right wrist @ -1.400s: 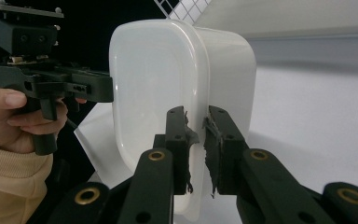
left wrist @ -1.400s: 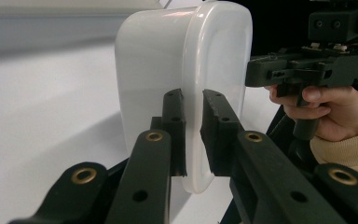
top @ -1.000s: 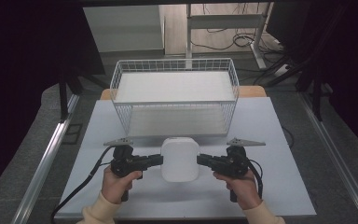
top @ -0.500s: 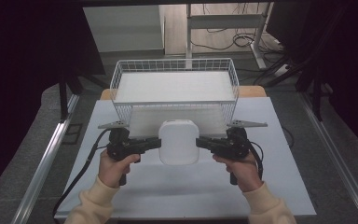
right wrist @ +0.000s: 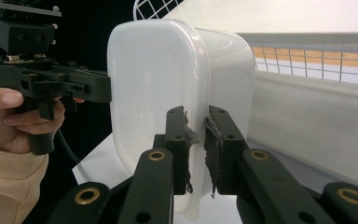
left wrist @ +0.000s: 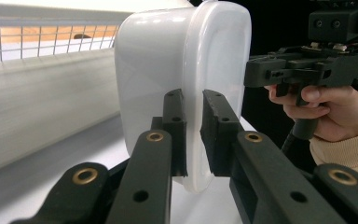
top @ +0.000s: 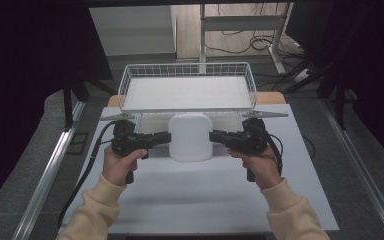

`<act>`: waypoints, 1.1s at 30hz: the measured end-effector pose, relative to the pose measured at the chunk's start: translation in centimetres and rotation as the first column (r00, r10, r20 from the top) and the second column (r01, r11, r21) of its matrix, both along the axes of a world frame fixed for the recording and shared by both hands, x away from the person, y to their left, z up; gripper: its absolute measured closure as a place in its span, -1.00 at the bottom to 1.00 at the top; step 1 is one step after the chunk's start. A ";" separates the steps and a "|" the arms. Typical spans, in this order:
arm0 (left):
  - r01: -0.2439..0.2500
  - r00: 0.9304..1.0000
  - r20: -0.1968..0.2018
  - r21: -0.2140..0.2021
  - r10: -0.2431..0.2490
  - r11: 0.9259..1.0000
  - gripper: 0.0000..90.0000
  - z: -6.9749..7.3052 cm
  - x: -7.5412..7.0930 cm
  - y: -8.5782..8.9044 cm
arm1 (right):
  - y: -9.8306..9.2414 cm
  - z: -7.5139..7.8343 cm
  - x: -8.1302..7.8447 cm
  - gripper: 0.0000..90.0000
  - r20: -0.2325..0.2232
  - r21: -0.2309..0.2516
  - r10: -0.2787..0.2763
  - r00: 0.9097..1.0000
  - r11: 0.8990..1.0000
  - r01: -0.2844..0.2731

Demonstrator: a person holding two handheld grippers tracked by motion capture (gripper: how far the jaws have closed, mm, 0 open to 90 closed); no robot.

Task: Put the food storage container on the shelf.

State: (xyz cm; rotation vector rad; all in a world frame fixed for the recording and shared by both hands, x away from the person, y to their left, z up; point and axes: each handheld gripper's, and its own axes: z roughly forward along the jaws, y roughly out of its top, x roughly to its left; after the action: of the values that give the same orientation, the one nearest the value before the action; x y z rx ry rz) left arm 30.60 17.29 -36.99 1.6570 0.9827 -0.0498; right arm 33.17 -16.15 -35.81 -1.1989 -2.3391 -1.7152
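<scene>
A white plastic container (top: 191,137) with a lid hangs above the table, held from both sides. My left gripper (top: 167,137) is shut on its left rim, my right gripper (top: 212,136) on its right rim. In the left gripper view the jaws (left wrist: 193,100) pinch the container (left wrist: 168,51) by its lid edge, and the right gripper (left wrist: 303,70) shows beyond it. The right gripper view has the jaws (right wrist: 196,114) clamped on the rim of the container (right wrist: 154,70), with the left gripper (right wrist: 51,84) on the far side.
A white wire basket (top: 187,67) with a white liner stands just behind the container at the table's far edge. The white tabletop (top: 195,195) lies below the hands. Dark floor and metal rails flank the table on both sides.
Both hands have lifted the container off the table and carried it away from the person, toward the wire basket. Both grips stay the same.
</scene>
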 end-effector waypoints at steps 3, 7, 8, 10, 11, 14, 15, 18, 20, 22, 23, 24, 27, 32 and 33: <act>0.002 1.000 0.015 0.009 -0.002 1.000 0.80 0.6 0.5 0.1 | 0.2 0.4 0.4 0.77 0.018 -0.003 -0.007 1.000 1.000 0.007; 0.004 1.000 0.017 -0.004 -0.004 1.000 0.80 0.9 1.0 0.3 | 0.3 0.9 0.8 0.77 0.024 0.001 -0.005 1.000 1.000 0.005; 0.002 1.000 0.018 -0.004 -0.002 1.000 0.80 1.0 1.2 0.3 | 0.3 1.0 0.9 0.77 0.025 -0.003 -0.004 1.000 1.000 0.004; 0.000 1.000 0.021 -0.001 0.000 1.000 0.80 1.2 1.5 0.4 | 0.4 1.3 1.3 0.77 0.025 -0.008 -0.005 1.000 1.000 0.005; -0.003 1.000 0.022 0.000 0.003 1.000 0.80 1.4 1.7 0.4 | 0.5 1.5 1.5 0.77 0.028 -0.009 -0.003 1.000 1.000 0.003; -0.009 0.999 0.032 0.005 0.009 1.000 0.80 2.1 2.4 0.6 | 0.7 2.2 2.5 0.77 0.044 -0.013 -0.001 0.999 1.000 0.002; -0.011 0.999 0.033 0.009 0.011 1.000 0.80 2.2 2.7 0.6 | 0.8 2.3 2.6 0.77 0.046 -0.011 -0.003 0.999 1.000 0.003; -0.015 0.999 0.036 0.014 0.014 1.000 0.80 2.5 3.1 0.7 | 1.0 2.5 3.3 0.77 0.047 -0.007 -0.005 0.999 1.000 0.005; -0.018 0.999 0.038 0.018 0.017 1.000 0.80 2.8 3.5 0.8 | 1.0 2.6 3.6 0.77 0.048 -0.004 -0.002 0.999 1.000 0.003; -0.017 0.999 0.041 0.016 0.016 1.000 0.80 3.4 4.0 1.0 | 1.2 3.1 4.1 0.77 0.053 -0.003 -0.001 0.999 1.000 0.001; -0.017 0.999 0.041 0.016 0.016 1.000 0.80 3.4 4.0 1.0 | 1.2 3.3 4.3 0.77 0.057 -0.003 -0.001 0.998 1.000 0.001; -0.024 0.999 0.047 0.025 0.022 0.999 0.80 3.8 4.4 1.1 | 1.3 3.5 4.5 0.77 0.058 -0.007 -0.001 0.998 1.000 0.001; -0.030 0.998 0.048 0.030 0.029 0.999 0.79 4.3 4.9 1.2 | 1.7 4.1 5.0 0.77 0.064 -0.013 -0.004 0.998 1.000 0.005; -0.030 0.998 0.058 0.030 0.028 0.999 0.79 5.1 5.5 1.6 | 2.0 5.0 5.7 0.77 0.071 -0.018 0.001 0.997 1.000 0.001; -0.030 0.998 0.058 0.030 0.028 0.999 0.79 5.1 5.5 1.6 | 2.1 5.2 5.8 0.77 0.070 -0.018 0.001 0.998 1.000 0.001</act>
State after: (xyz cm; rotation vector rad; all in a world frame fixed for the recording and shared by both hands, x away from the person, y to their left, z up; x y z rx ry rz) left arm 36.15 18.93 -31.89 1.6631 0.9683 0.0325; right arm 39.00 -14.04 -30.62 -1.1601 -2.3978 -1.7684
